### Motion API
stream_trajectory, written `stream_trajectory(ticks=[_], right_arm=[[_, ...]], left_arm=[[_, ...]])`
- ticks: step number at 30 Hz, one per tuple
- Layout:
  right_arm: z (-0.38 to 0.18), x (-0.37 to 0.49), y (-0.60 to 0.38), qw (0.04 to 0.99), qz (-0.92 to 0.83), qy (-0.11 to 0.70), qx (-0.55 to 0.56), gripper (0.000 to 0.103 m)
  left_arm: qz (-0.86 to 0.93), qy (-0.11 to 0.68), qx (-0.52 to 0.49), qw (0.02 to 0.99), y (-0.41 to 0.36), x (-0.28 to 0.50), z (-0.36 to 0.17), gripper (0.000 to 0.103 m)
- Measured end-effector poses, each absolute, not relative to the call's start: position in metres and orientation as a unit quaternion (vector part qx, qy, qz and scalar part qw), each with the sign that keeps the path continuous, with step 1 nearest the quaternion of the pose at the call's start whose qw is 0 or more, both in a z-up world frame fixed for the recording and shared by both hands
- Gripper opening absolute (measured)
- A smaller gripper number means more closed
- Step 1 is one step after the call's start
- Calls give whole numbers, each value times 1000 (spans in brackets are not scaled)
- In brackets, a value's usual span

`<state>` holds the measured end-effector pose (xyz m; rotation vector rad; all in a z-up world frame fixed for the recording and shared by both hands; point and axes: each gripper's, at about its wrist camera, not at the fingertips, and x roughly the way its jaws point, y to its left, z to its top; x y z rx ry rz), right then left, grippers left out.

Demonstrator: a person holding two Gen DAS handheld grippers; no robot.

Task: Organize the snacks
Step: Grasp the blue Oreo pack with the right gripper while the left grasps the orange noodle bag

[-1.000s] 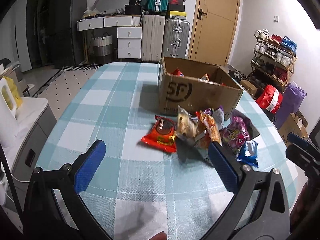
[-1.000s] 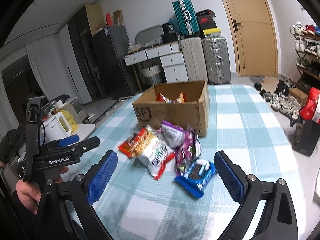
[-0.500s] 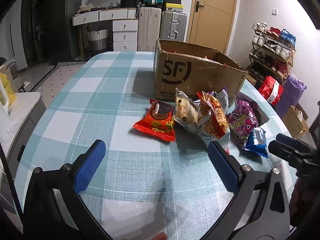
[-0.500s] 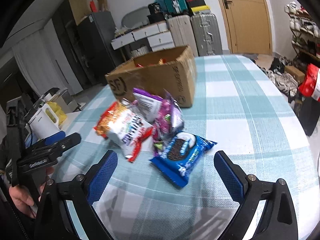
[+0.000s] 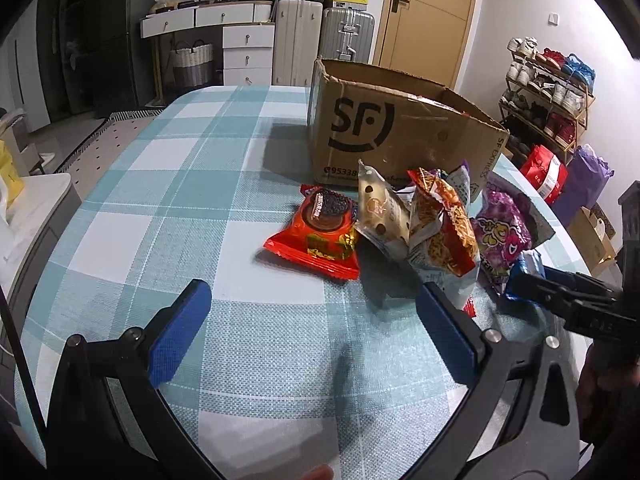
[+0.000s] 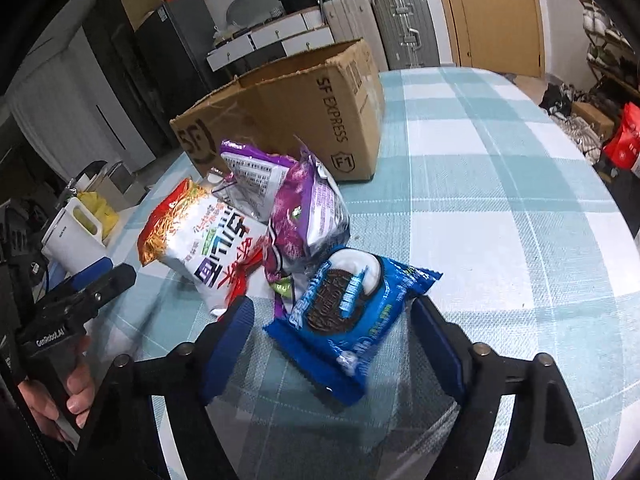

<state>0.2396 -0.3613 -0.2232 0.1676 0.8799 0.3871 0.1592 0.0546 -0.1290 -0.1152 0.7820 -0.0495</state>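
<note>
Jaws: left gripper (image 5: pixel 312 328) wide and empty over bare table (image 5: pixel 168 184) | right gripper (image 6: pixel 332 332) closing around blue cookie pack (image 6: pixel 352 312), pads not yet pressing | pack near, right of snack pile; box (image 6: pixel 304 112) far | risk: slippery wrapper squirting out, or purple bag (image 6: pixel 308 216) snagged.

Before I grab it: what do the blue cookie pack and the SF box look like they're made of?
Blue cookie pack: looks like thin glossy plastic film, going by the crinkles, shiny highlights and crimped end seal. SF box: matte brown corrugated cardboard, with frayed, dented top edges. The right tongs are closing with the pack between them.
</note>
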Motion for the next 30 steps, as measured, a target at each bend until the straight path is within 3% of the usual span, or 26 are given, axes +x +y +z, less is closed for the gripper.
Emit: stream_trajectory(ticks=[1,5,6,30], right_arm=[[-223,240,-362,884,182,423,77,59],[-225,238,-372,881,194,421,100,50],[-224,236,-375,883,191,416,105,43],[-222,219,-396,888,200,390,139,39]], left_arm=[[-25,381,-56,923,54,160,-129,102],[-28,379,-54,923,53,161,-128,102],[-28,376,-53,925,52,162,-127,102],[-92,361,-42,927,16,159,-112,102]])
